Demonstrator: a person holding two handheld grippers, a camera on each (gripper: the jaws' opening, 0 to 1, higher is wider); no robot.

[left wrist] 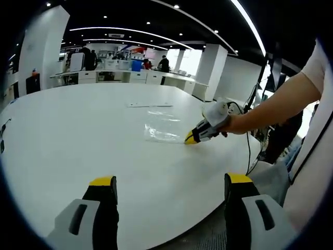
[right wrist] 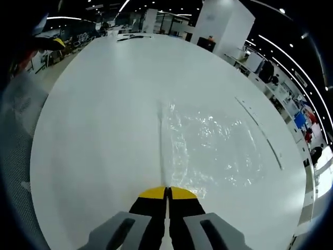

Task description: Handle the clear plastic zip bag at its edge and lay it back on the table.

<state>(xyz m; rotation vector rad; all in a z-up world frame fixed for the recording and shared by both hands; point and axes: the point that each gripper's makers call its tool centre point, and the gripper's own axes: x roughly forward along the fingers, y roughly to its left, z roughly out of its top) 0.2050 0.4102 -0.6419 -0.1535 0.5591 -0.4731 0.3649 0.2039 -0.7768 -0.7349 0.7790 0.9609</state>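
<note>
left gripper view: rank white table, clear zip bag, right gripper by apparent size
1. Round white table, largest by far.
2. Clear plastic zip bag lying flat on it.
3. White-and-black right gripper with yellow tips, pinched on the bag's edge. It looks about as big as the bag, so 2 and 3 are unsure.

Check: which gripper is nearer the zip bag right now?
Right. The right gripper is shut at the zip bag's near edge; the left gripper, jaws open, hangs back over the table edge, well short.

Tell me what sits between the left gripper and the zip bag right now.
Nothing: in the left gripper view, bare white table stretches from the open left gripper to the clear zip bag. The right gripper meets the bag's near edge from the far side.
</note>
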